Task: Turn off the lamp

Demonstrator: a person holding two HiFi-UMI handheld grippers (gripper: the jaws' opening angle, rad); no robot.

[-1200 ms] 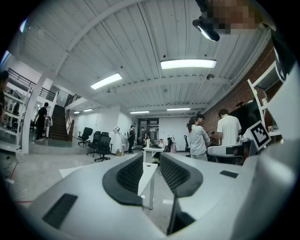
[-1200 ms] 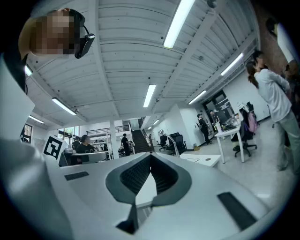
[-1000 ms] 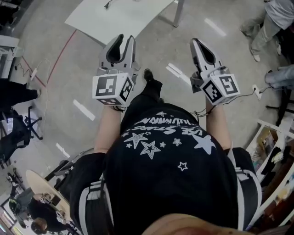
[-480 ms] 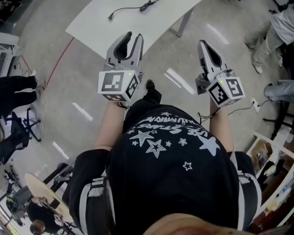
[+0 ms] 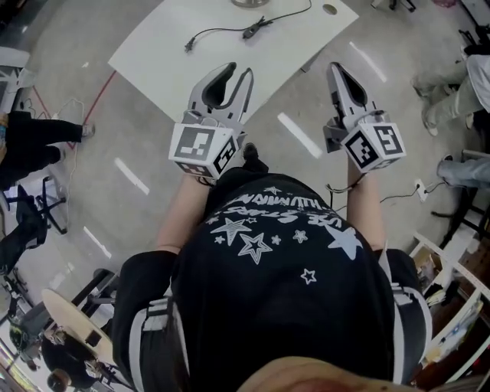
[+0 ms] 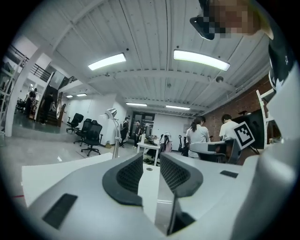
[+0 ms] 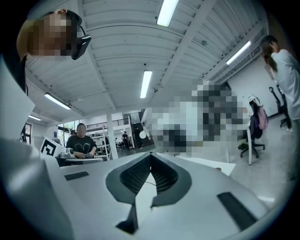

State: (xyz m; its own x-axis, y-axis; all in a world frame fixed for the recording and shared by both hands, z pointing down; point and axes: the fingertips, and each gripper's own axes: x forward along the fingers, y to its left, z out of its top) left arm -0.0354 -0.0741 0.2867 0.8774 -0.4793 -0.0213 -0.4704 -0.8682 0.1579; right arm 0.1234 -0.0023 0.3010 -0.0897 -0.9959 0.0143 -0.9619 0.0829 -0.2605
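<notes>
A white table (image 5: 168, 53) stands ahead of me, and the round lamp base (image 5: 249, 2) shows at the top edge of the head view. A black cable (image 5: 218, 31) with an inline switch (image 5: 256, 29) lies on the tabletop. My left gripper (image 5: 240, 73) hovers level over the table's near edge, open with nothing between its jaws. In the left gripper view the silver lamp (image 6: 112, 114) stands beyond the left gripper (image 6: 151, 158). My right gripper (image 5: 334, 69) is level near the table's right corner. Its tips meet in the right gripper view (image 7: 150, 155), shut on nothing.
People stand at the right (image 5: 471, 84) and the left (image 5: 31, 142) of the concrete floor. Shelving (image 5: 452, 291) lines the lower right. Office chairs (image 6: 91, 136) and more people (image 6: 199, 133) fill the room behind the table. A floor cable (image 5: 402, 195) runs to a socket.
Both grippers have come forward to the white table, which now sits lower and larger in the head view. The cable, switch and lamp base have come into sight.
</notes>
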